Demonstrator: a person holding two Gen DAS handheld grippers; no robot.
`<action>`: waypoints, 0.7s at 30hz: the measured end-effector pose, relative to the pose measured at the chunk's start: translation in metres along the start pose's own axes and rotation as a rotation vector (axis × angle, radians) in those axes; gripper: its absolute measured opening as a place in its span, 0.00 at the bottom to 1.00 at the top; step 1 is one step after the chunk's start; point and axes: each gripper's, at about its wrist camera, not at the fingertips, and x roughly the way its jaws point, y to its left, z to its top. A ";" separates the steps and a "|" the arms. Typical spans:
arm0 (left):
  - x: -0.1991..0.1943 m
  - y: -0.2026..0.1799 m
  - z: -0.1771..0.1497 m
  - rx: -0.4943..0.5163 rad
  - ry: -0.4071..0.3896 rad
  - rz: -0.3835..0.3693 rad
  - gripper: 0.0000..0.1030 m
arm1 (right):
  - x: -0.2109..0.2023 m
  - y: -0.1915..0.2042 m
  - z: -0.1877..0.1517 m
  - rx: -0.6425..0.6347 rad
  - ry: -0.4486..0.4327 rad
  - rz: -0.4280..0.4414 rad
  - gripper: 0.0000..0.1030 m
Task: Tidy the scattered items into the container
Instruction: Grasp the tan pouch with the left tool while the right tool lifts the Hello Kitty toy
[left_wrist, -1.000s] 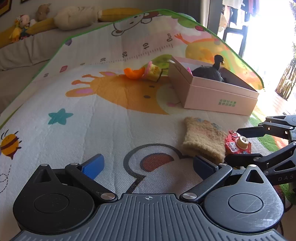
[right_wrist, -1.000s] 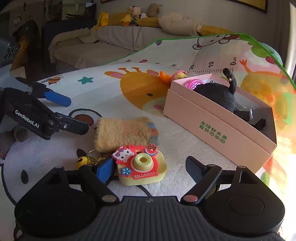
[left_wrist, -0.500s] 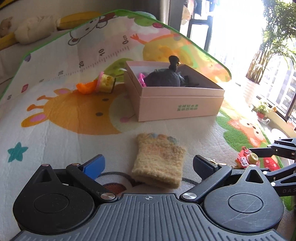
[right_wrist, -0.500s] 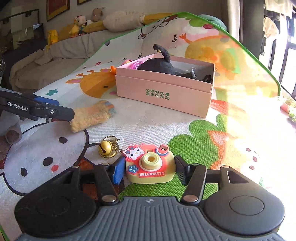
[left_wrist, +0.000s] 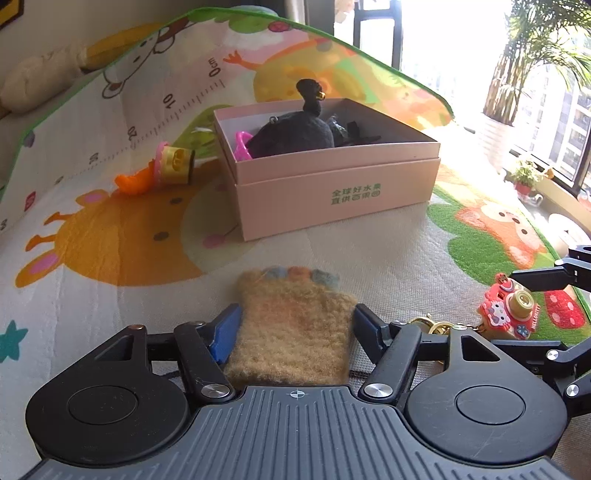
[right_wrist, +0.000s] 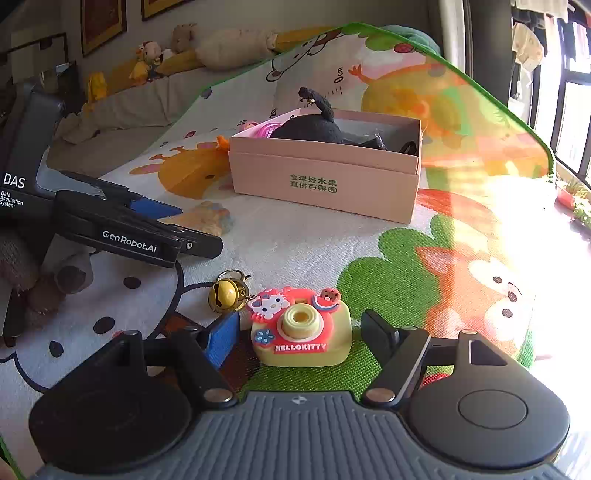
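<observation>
A fuzzy tan glove (left_wrist: 291, 325) lies on the play mat between the fingers of my left gripper (left_wrist: 295, 328), whose jaws stand open around it, close to its sides. A yellow and red Hello Kitty toy camera (right_wrist: 301, 334) with a gold bell keychain (right_wrist: 223, 293) lies between the open fingers of my right gripper (right_wrist: 299, 334), with gaps on both sides. The camera also shows in the left wrist view (left_wrist: 508, 308). The pink box (left_wrist: 332, 173) holds a black plush and a pink item; it also shows in the right wrist view (right_wrist: 325, 181).
An orange and yellow toy (left_wrist: 162, 170) lies on the mat left of the box. The left gripper (right_wrist: 129, 229) shows at the left of the right wrist view. A sofa with plush toys (right_wrist: 166, 59) stands behind. Windows and plants are at the right.
My left gripper moved forward and its jaws narrowed around the tan glove. My right gripper stayed around the toy camera, with its view turned toward the box.
</observation>
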 end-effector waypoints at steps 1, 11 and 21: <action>-0.002 0.000 -0.001 -0.001 0.002 -0.003 0.63 | 0.000 0.000 0.000 -0.002 0.001 -0.002 0.74; -0.022 -0.002 -0.016 0.011 0.016 -0.015 0.84 | 0.002 0.001 0.001 -0.006 0.009 -0.011 0.79; -0.016 -0.007 -0.015 0.036 0.006 -0.038 0.73 | 0.003 0.003 0.001 -0.016 0.016 -0.010 0.81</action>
